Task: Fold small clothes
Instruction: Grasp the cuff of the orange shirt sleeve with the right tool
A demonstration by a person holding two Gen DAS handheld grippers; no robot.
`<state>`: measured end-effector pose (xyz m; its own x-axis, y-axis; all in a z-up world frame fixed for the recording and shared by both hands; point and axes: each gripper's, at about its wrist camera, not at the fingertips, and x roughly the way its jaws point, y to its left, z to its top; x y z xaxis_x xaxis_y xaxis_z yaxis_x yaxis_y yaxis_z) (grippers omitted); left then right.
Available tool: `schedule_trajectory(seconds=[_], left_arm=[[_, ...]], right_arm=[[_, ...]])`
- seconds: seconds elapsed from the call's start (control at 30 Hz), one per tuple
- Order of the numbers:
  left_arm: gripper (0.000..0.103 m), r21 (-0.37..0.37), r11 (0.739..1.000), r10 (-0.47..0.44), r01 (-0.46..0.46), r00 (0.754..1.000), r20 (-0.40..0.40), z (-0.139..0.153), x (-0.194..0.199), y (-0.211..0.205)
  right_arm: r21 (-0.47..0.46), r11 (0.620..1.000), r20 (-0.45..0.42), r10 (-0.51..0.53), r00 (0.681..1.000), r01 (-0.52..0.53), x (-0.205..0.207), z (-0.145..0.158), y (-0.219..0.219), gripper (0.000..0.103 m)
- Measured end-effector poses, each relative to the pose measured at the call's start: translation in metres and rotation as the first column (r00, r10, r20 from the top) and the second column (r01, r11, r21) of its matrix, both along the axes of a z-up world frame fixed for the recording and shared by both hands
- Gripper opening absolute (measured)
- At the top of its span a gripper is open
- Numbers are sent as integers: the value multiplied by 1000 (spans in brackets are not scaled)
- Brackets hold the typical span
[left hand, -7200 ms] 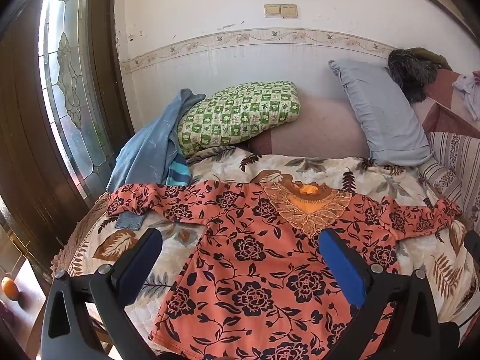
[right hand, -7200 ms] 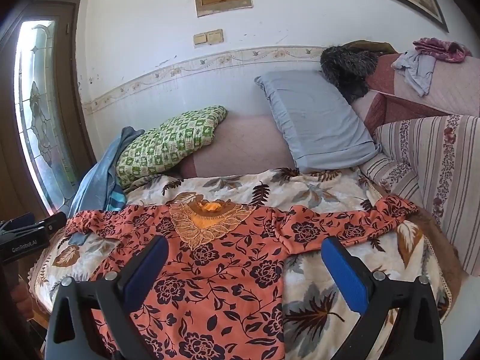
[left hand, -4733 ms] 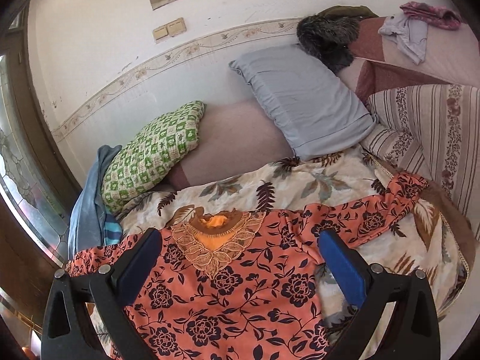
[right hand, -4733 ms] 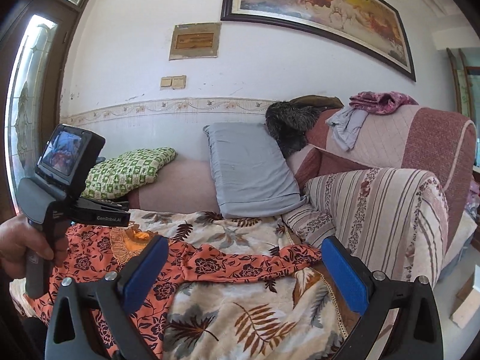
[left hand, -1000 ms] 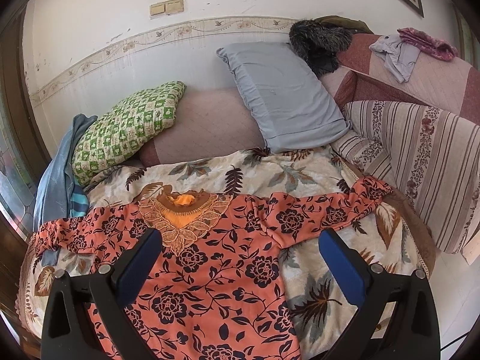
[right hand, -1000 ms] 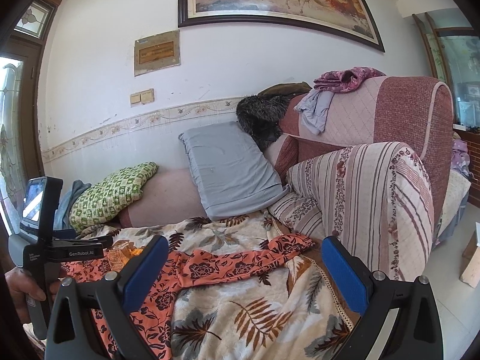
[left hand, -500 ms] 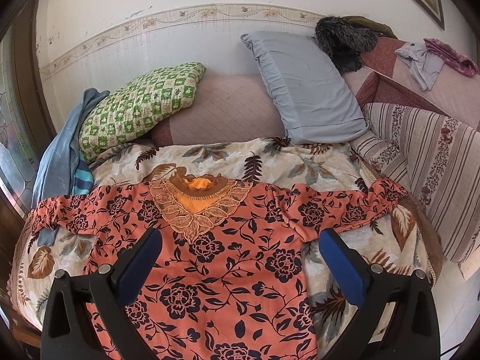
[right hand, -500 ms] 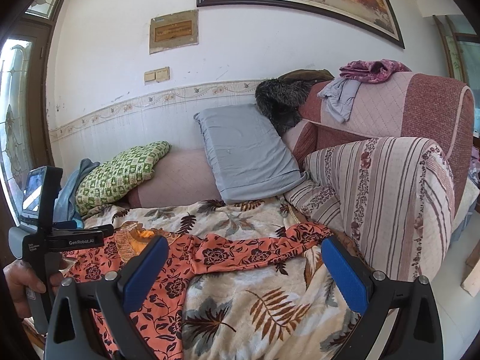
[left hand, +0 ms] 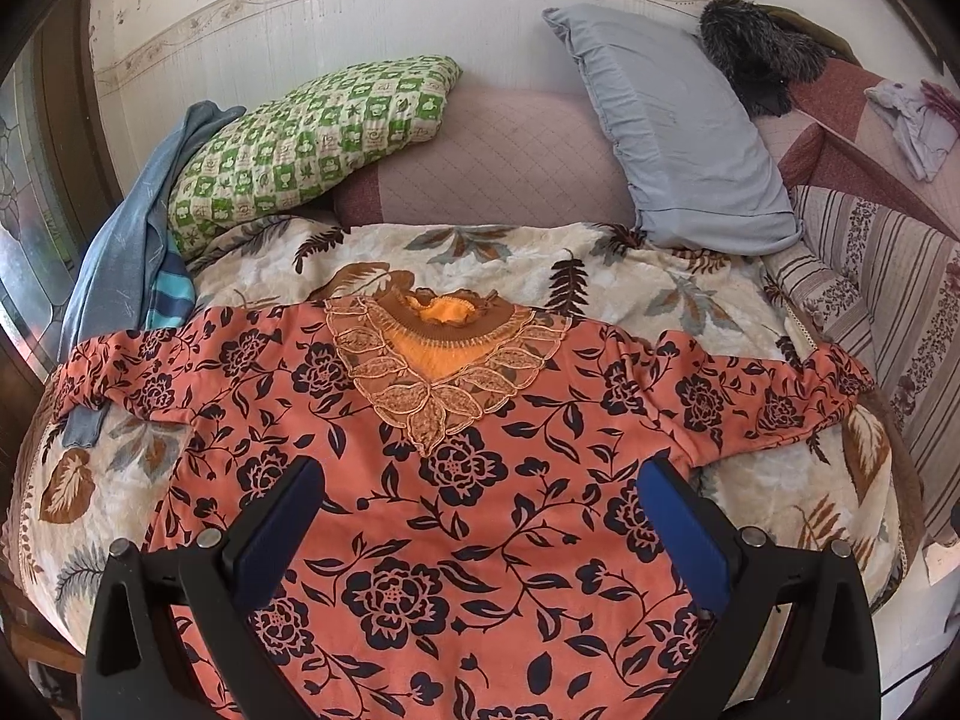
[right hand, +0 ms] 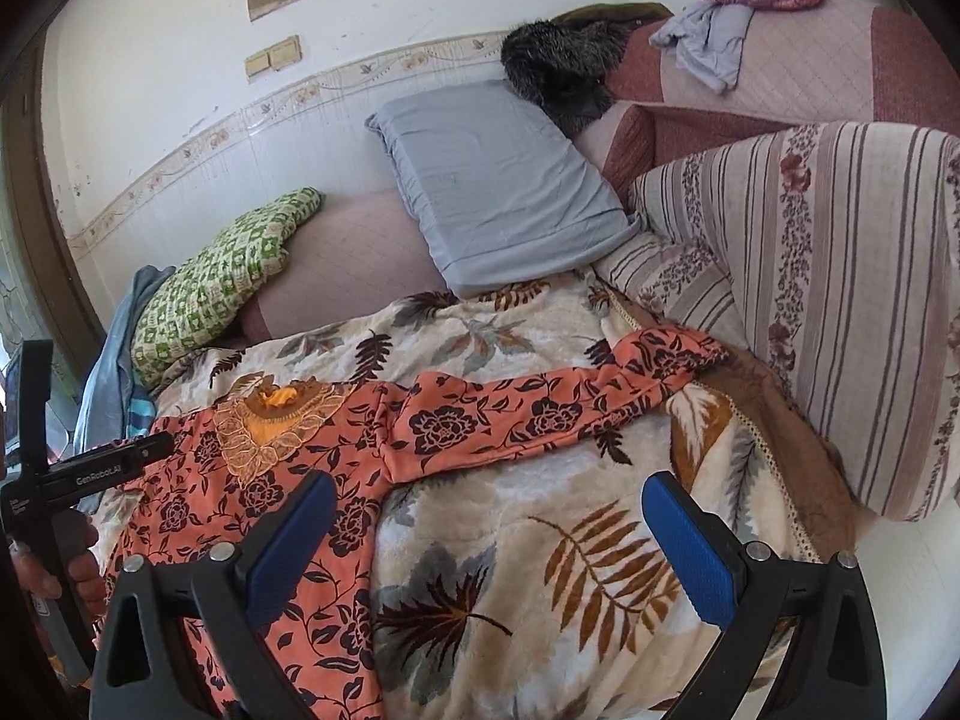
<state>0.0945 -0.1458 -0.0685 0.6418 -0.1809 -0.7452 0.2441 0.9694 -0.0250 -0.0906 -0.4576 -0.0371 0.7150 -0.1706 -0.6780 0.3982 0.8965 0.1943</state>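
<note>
While the orange floral top lies spread face-up on the leaf-print blanket, no fold has been made yet, as far as its flat lie suggests. Its lace collar points toward twelve o'clock in the left wrist view, one sleeve reaches out to three o'clock and the other sleeve to nine.

Both tools are spread wide and empty. The left gripper hovers over the chest of the top with its jaws apart, touching nothing. The right gripper hangs over bare blanket just beside the garment's side, jaws also apart, with the three o'clock sleeve ahead of it at about twelve.

Trouble could come from the blanket: it is plush and loose, so a pinch at the sleeve may catch it too and drag the bedding up with the cloth. The thin fabric may also slip from a shallow bite and leave the fold crooked.

Room is tight at the sides. The three o'clock cuff ends near the blanket's edge, close to the striped sofa arm. The nine o'clock sleeve lies against a blue garment near that edge. Toward twelve o'clock, open blanket runs up to the green pillow and grey pillow.
</note>
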Motion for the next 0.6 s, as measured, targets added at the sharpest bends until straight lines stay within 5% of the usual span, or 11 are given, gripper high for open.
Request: schedule_trajectory(seconds=[0.23, 0.33, 0.43, 0.6], left_arm=[[103, -1, 997, 77, -77, 995, 71, -5, -4, 29], [103, 8, 998, 68, -68, 997, 42, -18, -12, 41], [103, 45, 997, 67, -68, 998, 17, -35, -17, 51], [103, 111, 993, 43, -42, 999, -7, -53, -20, 59]], right_arm=[[134, 990, -34, -45, 998, 49, 20, -43, -54, 103], [277, 955, -22, -104, 994, 106, 17, -63, -91, 103], [475, 873, 36, -147, 988, 113, 15, -85, -123, 103], [747, 657, 84, -247, 965, 103, 31, -134, -161, 94]])
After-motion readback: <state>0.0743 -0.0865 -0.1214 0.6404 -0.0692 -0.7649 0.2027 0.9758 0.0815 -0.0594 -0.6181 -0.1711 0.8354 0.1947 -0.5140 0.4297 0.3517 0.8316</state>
